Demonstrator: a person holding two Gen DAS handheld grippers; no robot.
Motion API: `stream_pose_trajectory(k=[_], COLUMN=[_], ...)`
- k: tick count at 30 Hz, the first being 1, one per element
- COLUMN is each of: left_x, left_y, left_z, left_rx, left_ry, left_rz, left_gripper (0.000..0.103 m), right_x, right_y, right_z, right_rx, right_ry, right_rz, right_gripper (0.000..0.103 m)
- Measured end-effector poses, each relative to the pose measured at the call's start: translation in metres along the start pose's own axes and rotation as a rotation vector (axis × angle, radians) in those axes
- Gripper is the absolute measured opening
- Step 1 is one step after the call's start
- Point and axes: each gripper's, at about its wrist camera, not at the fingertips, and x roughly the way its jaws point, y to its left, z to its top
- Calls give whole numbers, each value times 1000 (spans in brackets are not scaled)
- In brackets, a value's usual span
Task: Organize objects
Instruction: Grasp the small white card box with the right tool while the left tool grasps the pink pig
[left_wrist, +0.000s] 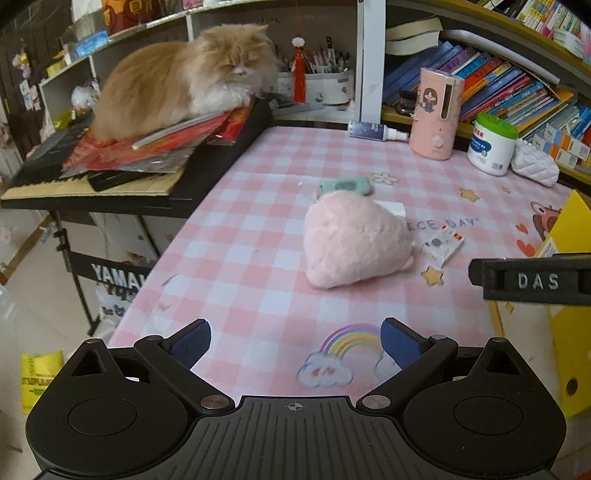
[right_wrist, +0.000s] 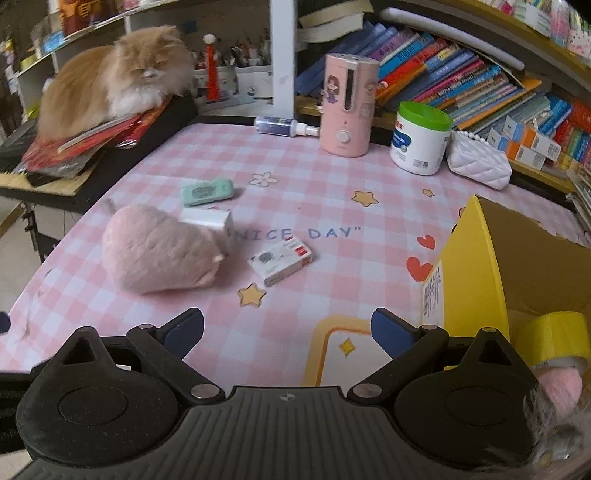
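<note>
A pink plush toy (left_wrist: 354, 242) (right_wrist: 159, 251) lies mid-table on the pink checked cloth. Behind it rest a mint green case (left_wrist: 345, 185) (right_wrist: 207, 192) and a white block (right_wrist: 207, 218). To the plush's right lies a small white and red box (left_wrist: 443, 245) (right_wrist: 280, 260). A yellow cardboard box (right_wrist: 476, 266) (left_wrist: 569, 339) stands open at the right, with a yellow tape roll (right_wrist: 554, 339) and something pink inside. My left gripper (left_wrist: 295, 343) is open and empty, short of the plush. My right gripper (right_wrist: 288, 330) is open and empty beside the box.
A ginger cat (left_wrist: 184, 77) lies on red papers atop a keyboard (left_wrist: 110, 177) at the left. Along the back stand a pink humidifier (right_wrist: 347, 103), spray bottle (right_wrist: 284, 126), white green-lidded tub (right_wrist: 419, 142) and white quilted pouch (right_wrist: 478, 162), with bookshelves (right_wrist: 461, 85) behind.
</note>
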Motion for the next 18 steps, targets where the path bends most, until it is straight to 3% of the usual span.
stream_pose_trajectory(k=[8, 18], left_x=[38, 97], left_y=[-12, -34], left_z=[41, 60], left_rx=[7, 52], left_ry=[-26, 51], left_rz=[-35, -106], left_gripper=[100, 101], right_x=[40, 107], right_y=[-21, -27], right_z=[48, 84], right_rx=[129, 93], right_ry=[30, 145], right_rz=[14, 50], right_gripper=[98, 98])
